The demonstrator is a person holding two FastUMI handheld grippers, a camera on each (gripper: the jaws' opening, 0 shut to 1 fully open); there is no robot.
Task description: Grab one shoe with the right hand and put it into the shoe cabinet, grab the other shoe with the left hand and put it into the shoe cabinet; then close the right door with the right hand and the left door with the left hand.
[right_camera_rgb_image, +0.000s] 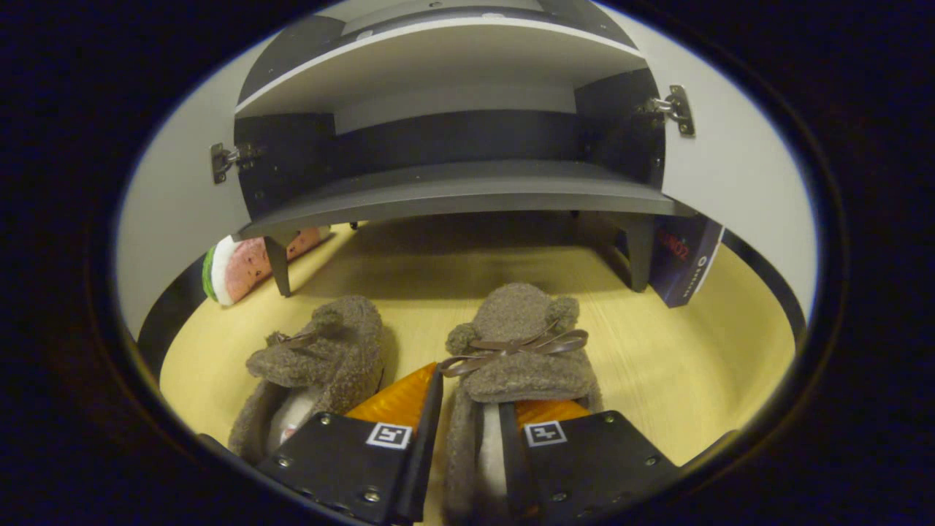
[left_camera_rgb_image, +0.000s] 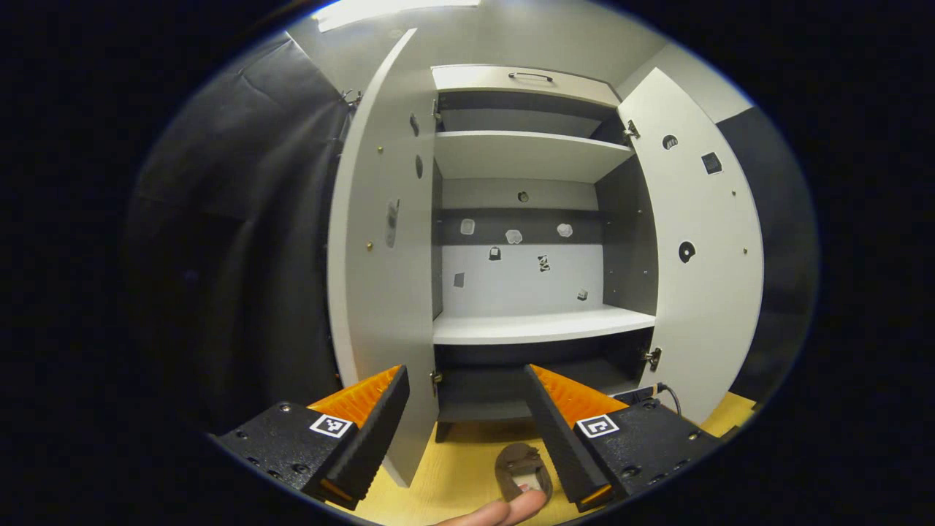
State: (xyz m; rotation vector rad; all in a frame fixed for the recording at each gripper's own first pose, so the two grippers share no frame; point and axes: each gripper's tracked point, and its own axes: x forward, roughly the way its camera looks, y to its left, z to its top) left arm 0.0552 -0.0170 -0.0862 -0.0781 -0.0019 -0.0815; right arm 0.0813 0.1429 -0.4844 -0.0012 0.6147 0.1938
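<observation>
Right gripper (right_camera_rgb_image: 467, 427): fingers straddling the left side wall of the right-hand slipper (right_camera_rgb_image: 511, 351), seemingly pressed on it; left gripper (left_camera_rgb_image: 467, 409): spread wide, empty, facing the shoe cabinet (left_camera_rgb_image: 526, 219). Two fuzzy brown slippers, the second (right_camera_rgb_image: 321, 358) just beside the first, toes toward the cabinet; judged light, soft and compressible, best pinched at the side wall or heel rim. Surface: yellow wood-grain floor (right_camera_rgb_image: 694, 351); both cabinet doors stand open, shelves bare.

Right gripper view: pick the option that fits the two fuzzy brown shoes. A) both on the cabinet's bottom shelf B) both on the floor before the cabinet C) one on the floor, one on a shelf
B: both shoes lie on the yellow floor, in front of the open cabinet.
</observation>
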